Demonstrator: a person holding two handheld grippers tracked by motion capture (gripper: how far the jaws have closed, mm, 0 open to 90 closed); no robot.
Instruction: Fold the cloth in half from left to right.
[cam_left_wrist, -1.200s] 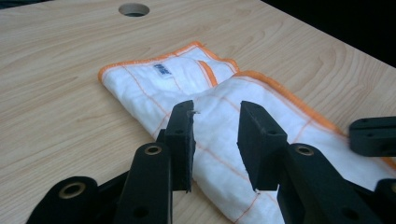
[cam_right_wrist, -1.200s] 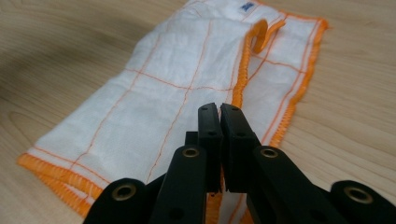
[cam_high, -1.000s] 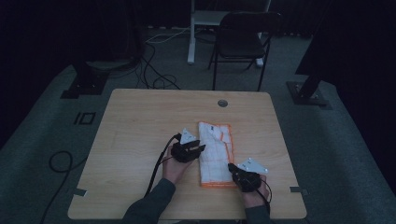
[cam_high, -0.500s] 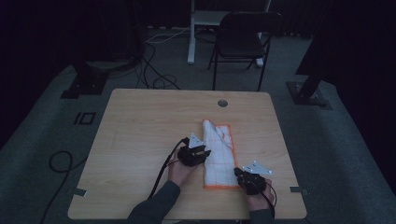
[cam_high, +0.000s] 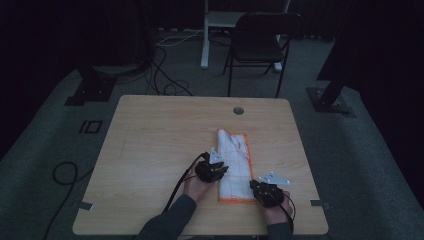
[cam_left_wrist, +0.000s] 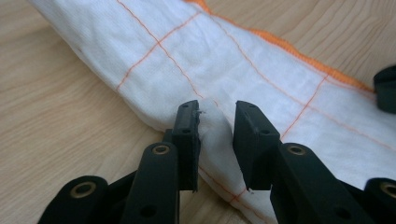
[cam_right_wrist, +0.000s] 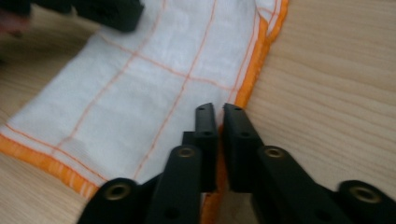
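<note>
Dim table (cam_high: 150, 150), folded cloth's (cam_high: 235, 165) near corner tool-hidden

The table (cam_high: 150, 150) lies bare from 9 to 12 o'clock of the folded cloth (cam_high: 235, 160), wide room for a pass. Toward 3 o'clock runs a narrower bare strip along the cloth's orange edge. At 6 o'clock both forearms and trailing cables block the near edge. The left hand-held gripper (cam_high: 212, 170) stands at the cloth's 9 o'clock side, the right hand-held gripper (cam_high: 267, 192) at its 5 o'clock corner. A small hole (cam_high: 238, 110), probably a cable port, sits at 12 o'clock
</note>
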